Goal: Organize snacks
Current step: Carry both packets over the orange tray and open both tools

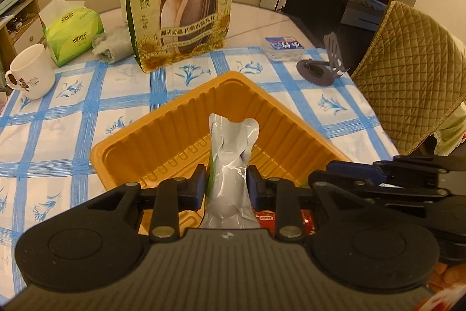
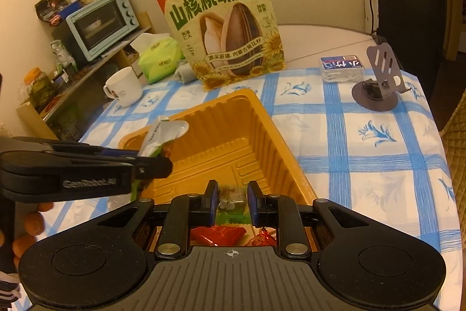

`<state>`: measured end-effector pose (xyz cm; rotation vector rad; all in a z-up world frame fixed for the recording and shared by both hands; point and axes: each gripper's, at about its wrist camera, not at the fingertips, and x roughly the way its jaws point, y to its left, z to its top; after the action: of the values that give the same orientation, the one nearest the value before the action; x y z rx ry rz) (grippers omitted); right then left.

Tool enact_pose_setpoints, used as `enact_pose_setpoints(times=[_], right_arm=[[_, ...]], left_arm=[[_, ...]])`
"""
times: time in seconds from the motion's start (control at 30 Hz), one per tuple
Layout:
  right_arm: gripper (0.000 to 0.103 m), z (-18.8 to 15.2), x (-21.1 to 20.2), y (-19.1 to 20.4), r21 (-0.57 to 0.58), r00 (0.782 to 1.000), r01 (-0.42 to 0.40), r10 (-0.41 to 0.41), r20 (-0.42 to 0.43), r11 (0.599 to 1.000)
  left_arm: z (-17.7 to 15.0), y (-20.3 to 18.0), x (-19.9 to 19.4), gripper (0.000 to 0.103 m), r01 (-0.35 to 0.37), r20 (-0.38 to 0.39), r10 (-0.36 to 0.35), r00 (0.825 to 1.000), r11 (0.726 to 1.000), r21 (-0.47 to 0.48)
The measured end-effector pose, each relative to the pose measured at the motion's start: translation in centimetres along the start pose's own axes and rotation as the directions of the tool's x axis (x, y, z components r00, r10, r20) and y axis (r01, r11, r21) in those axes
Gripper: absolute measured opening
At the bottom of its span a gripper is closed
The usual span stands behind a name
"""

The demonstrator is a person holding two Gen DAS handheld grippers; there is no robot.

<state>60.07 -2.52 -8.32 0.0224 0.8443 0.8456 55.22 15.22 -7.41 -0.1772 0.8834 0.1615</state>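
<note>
Blue-checked cloth covers the tabletop [image 1: 58, 118], where an orange ribbed plastic tray [image 1: 163, 136] sits. Left tongs [image 1: 224, 182] pinch a silver foil snack packet [image 1: 233, 165] above it; right tongs [image 2: 232, 200] clamp a small clear-wrapped snack [image 2: 230, 201] (contents blurred).

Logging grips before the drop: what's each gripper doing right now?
Left gripper: shut on a silver snack packet.
Right gripper: shut on a small clear-wrapped snack.

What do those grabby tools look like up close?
Each tool is matte black plastic with two round discs on a ribbed grey base, silver rivets on the linkage bars, and blue pads on the fingers. The left tool has pale lettering on its side. No cables show.
</note>
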Motion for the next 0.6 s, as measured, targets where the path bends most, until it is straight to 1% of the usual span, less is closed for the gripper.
enact_pose_setpoints(times=[0.27, 0.6], right_arm=[[0.022, 0.0, 0.6, -0.3, 0.014, 1.000, 0.004, -0.004, -0.006, 1.000], [0.022, 0.7, 1.0, -0.4, 0.013, 1.000, 0.006, -0.006, 0.001, 1.000]], left_arm=[[0.1, 0.4, 1.7, 0.027, -0.005, -0.018, 0.004, 1.000, 1.000, -0.010], [0.5, 1.0, 1.2, 0.028, -0.008, -0.007, 0.008, 1.000, 1.000, -0.008]])
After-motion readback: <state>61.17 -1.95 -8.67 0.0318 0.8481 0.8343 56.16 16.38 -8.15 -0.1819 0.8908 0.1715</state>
